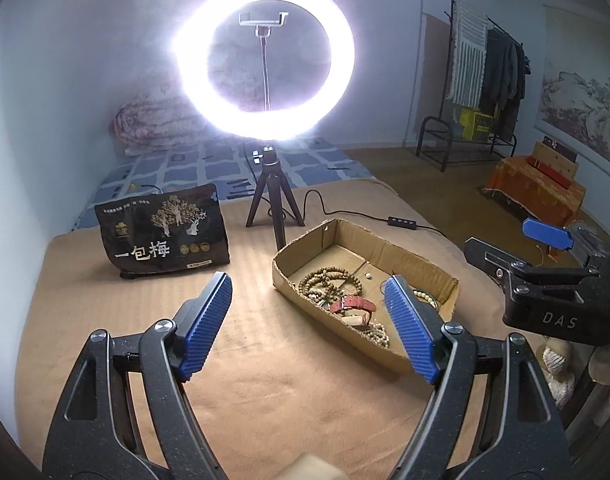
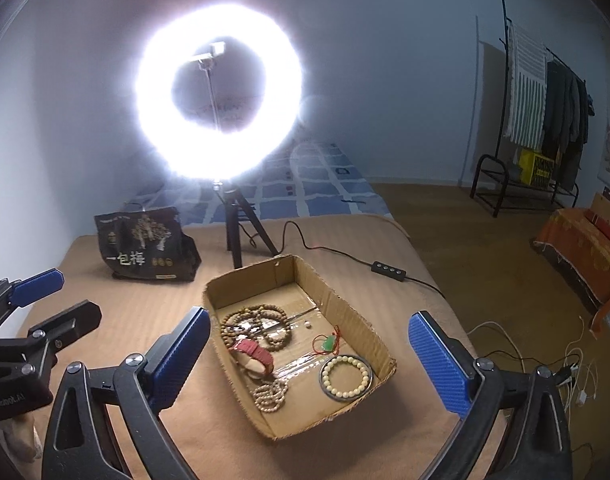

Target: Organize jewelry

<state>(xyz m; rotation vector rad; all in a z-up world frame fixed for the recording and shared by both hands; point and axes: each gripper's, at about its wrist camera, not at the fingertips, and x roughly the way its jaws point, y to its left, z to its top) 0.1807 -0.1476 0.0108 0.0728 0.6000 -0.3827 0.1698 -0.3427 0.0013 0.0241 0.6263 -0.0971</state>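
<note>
Brown cardboard box (image 2: pixel 345 312) sits on the bed (image 2: pixel 117 312) near its right edge, holding the jewelry: a wooden bead necklace (image 2: pixel 257 320), a red watch (image 2: pixel 257 354), a green pendant (image 2: pixel 328 343) and a pale bead bracelet (image 2: pixel 346 372). The left tool (image 1: pixel 309 292) and right tool (image 2: pixel 305 332) both hover spread wide with nothing between their blue pads. Toward the bed's far edge stand a black bag (image 1: pixel 161 232) and a ring light (image 1: pixel 265 56).
</note>
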